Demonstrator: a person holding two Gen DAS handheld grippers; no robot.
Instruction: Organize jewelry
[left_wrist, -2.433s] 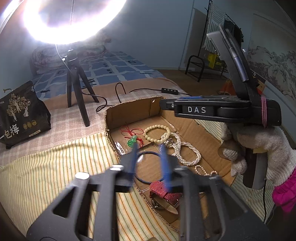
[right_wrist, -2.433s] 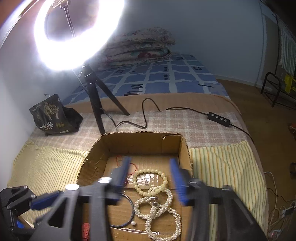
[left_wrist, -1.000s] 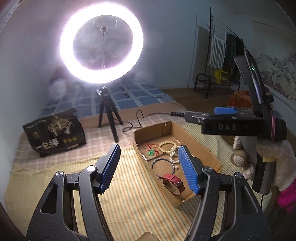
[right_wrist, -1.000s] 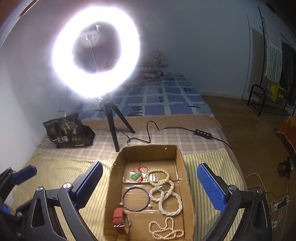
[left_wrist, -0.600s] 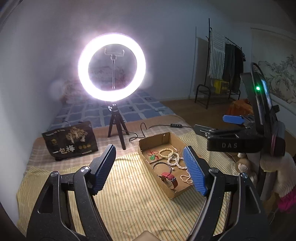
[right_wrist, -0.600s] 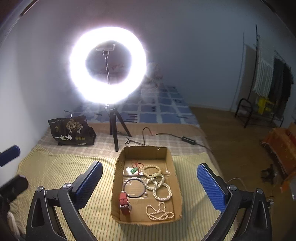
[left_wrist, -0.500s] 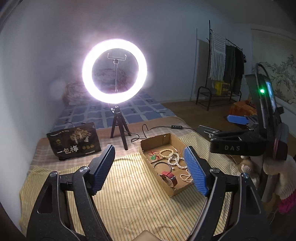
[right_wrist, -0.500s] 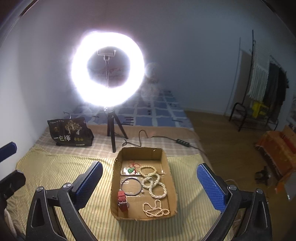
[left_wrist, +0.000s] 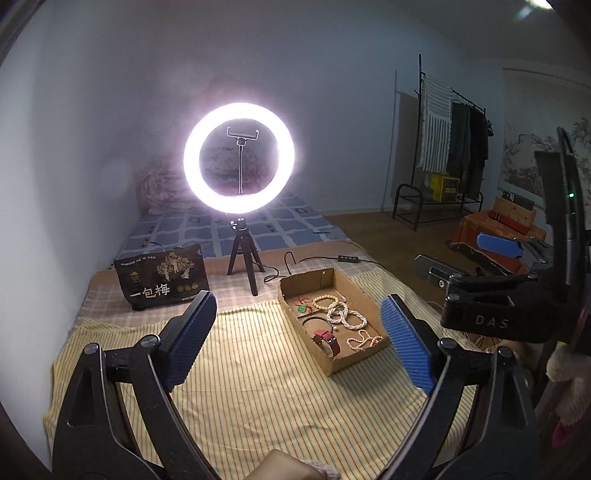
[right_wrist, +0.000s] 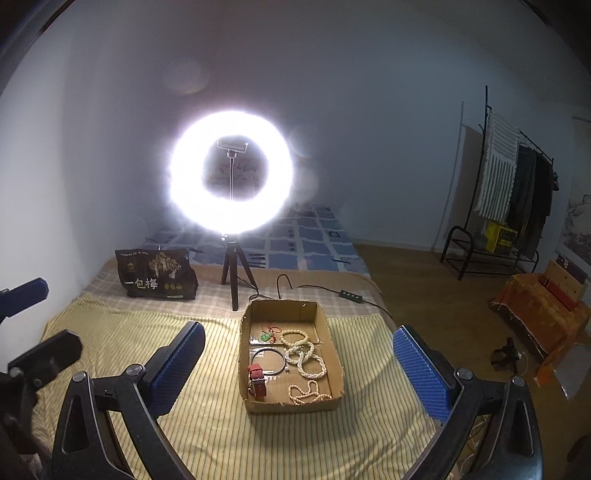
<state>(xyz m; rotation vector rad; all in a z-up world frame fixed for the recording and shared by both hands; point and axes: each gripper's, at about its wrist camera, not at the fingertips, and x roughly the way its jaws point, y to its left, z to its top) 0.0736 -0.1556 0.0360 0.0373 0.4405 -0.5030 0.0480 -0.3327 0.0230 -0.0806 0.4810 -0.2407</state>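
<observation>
Both tools are well clear of the work from where I sit. My left gripper (left_wrist: 297, 341) has nothing between its blue pads and its jaws are opening wider; my right gripper (right_wrist: 297, 373) stands spread wide and empty too. The cardboard tray (right_wrist: 334, 363) sits at centre frame on the striped yellow cloth (right_wrist: 122, 336), and all the jewelry is inside it: the green pendant (right_wrist: 265, 336) on red cord at the far end, the cream bead bracelet (right_wrist: 293, 336) beside it, the dark bangle (right_wrist: 268, 360), pearl strands (right_wrist: 308, 363) tangled mid-tray, the red watch (right_wrist: 256, 376) near the front wall. I'd call the sorting close to done.

Risks as I see them: the pearl strands overlap, so a pinch on one could drag its neighbour out. The tray is light card on soft bedding, so a nudge could shift it. The ring light (right_wrist: 231, 171) glares hard at upper centre, and its cable (right_wrist: 321, 288) trails just behind the tray.
</observation>
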